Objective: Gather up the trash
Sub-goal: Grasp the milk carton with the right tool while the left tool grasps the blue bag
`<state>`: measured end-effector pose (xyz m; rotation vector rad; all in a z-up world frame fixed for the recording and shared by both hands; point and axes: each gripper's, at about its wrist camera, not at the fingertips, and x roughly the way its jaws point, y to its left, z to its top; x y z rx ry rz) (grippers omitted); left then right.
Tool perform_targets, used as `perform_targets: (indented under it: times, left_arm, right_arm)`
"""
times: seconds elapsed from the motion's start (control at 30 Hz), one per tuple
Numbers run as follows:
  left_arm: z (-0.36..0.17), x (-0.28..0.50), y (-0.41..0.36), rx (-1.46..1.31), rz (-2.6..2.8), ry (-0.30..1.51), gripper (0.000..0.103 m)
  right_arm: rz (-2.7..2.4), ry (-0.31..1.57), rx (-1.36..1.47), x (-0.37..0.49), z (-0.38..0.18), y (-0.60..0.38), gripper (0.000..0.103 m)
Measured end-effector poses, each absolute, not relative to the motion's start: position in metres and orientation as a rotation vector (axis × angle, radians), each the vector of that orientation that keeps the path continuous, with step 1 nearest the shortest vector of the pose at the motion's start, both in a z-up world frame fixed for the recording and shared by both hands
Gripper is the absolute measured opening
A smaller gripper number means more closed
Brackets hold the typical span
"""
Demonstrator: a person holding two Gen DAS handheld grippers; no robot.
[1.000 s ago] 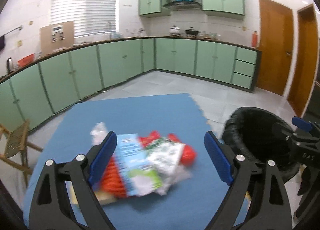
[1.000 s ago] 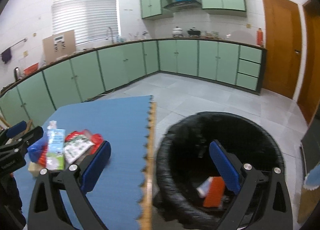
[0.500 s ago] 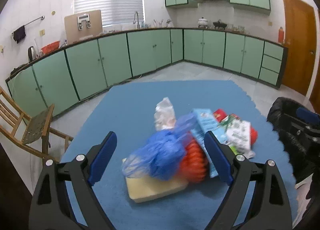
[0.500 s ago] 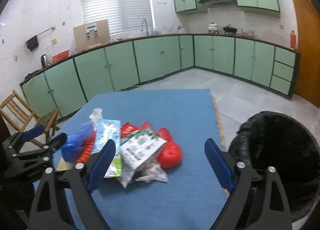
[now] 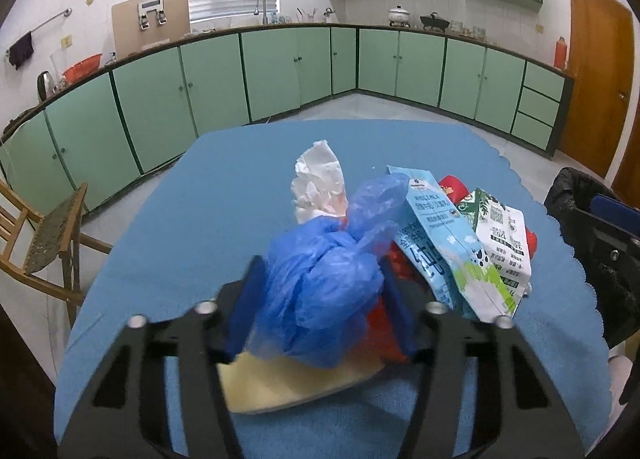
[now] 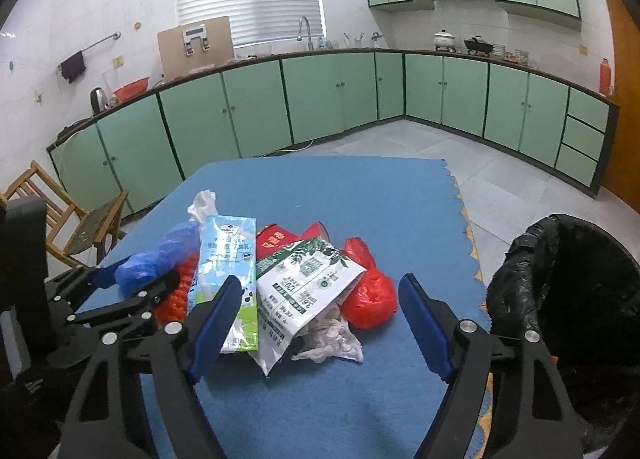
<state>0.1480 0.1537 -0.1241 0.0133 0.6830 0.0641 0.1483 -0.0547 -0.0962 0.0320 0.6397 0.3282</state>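
Note:
A trash pile lies on the blue mat (image 5: pixel 224 195): a crumpled blue plastic bag (image 5: pixel 324 275), white tissue (image 5: pixel 318 183), a light-blue milk carton (image 5: pixel 432 243), a green-and-white pouch (image 5: pixel 502 243), red wrappers and a pale yellow slab (image 5: pixel 288 383). My left gripper (image 5: pixel 320 311) is shut on the blue plastic bag. My right gripper (image 6: pixel 320 323) is open, hovering just before the pouch (image 6: pixel 308 291), the carton (image 6: pixel 228 259), a red bag (image 6: pixel 370 291) and crumpled tissue (image 6: pixel 332 343). The left gripper (image 6: pixel 132 283) shows at its left, holding the blue bag (image 6: pixel 160 259).
A black-lined trash bin (image 6: pixel 568 299) stands on the floor right of the mat; it also shows in the left wrist view (image 5: pixel 588 259). A wooden chair (image 5: pixel 44 235) stands to the left. Green cabinets (image 5: pixel 280 71) line the far walls.
My left gripper has swung left over the pile and closed on the blue bag. My right gripper has swung from over the bin to face the pile.

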Motion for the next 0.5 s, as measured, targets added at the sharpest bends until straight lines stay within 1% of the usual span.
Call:
perform_targets:
  times: [0.03,0.07,0.13,0.33,0.5]
  left_arm:
    - [-0.124,0.148,0.154,0.017,0.066,0.680,0.039]
    - [-0.123,0.147,0.154,0.025,0.071,0.678,0.035]
    - [-0.120,0.145,0.155,0.023,0.079,0.668,0.032]
    - [-0.102,0.131,0.171,-0.023,0.124,0.634,0.031]
    - [-0.099,0.120,0.181,-0.017,0.132,0.646,0.031]
  right_arm:
    - [0.336,0.643,0.031,0.149,-0.097,-0.053,0.079]
    - [0.343,0.646,0.031,0.149,-0.098,-0.050,0.078]
    - [0.358,0.651,0.029,0.151,-0.100,-0.045,0.078]
    - [0.412,0.668,0.010,0.151,-0.108,-0.022,0.076]
    - [0.460,0.694,-0.002,0.154,-0.118,-0.002,0.064]
